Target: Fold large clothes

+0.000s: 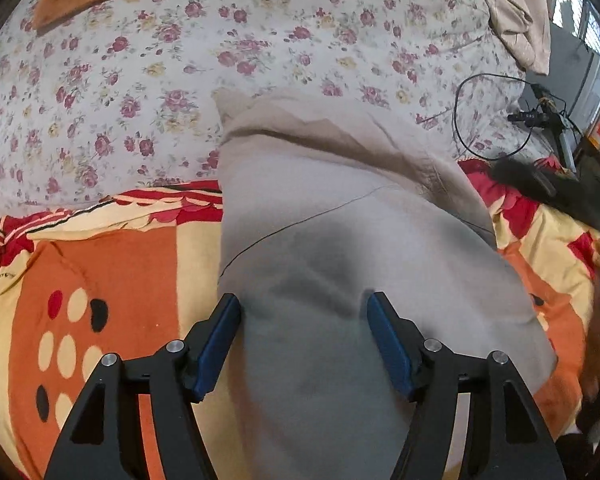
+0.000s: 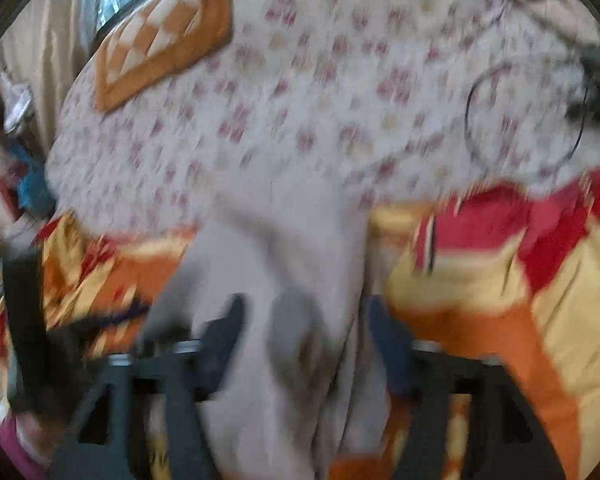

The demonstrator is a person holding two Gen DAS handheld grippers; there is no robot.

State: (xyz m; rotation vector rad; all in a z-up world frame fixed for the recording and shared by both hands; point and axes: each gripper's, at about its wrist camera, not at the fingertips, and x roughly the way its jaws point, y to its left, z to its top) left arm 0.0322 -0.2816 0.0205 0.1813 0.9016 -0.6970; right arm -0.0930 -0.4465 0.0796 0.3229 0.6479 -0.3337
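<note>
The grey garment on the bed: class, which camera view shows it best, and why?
The left wrist view: the grey garment is sharp there, with its seam and folded beige edge visible. The right wrist view shows it smeared by motion blur, a narrower pale strip.

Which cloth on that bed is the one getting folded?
Start from the white rose-print bedspread, then drop to the orange, red and cream patterned blanket nearer you. Lying across both is a plain grey-beige garment, the only unpatterned cloth there.
</note>
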